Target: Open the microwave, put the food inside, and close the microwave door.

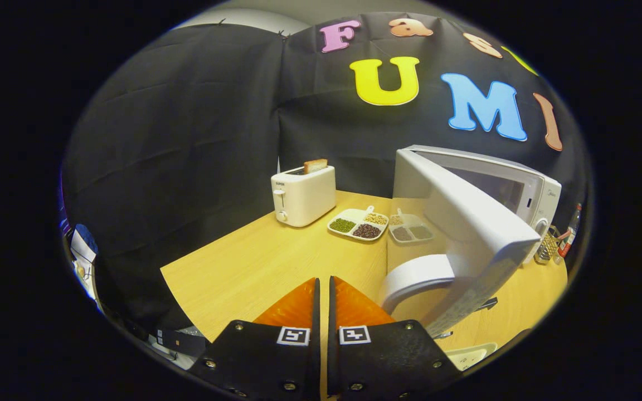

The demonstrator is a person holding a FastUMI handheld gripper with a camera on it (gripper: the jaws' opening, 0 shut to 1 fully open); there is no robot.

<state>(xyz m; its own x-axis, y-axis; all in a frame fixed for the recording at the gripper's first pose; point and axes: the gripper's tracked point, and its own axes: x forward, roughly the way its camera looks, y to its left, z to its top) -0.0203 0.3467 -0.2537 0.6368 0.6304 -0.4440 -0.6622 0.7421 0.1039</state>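
The white microwave (538, 192) stands on the right of the wooden table (254, 262), and its door (466, 234) is swung open toward me. The door's shiny outer face mirrors the table, and its white handle (416, 275) lies just ahead and to the right of my fingers. The food is a white divided plate (359, 224) of green, dark and pale beans, lying between the toaster and the microwave, beyond my fingers. My gripper (322, 280) hovers low over the table's front part, shut with only a thin slit between the fingers and nothing held.
A white toaster (303, 195) with a slice of bread sticking up stands at the back of the table, left of the plate. A wire utensil holder (548, 248) and a bottle (572, 225) stand right of the microwave. A pale dish (468, 356) lies below the door.
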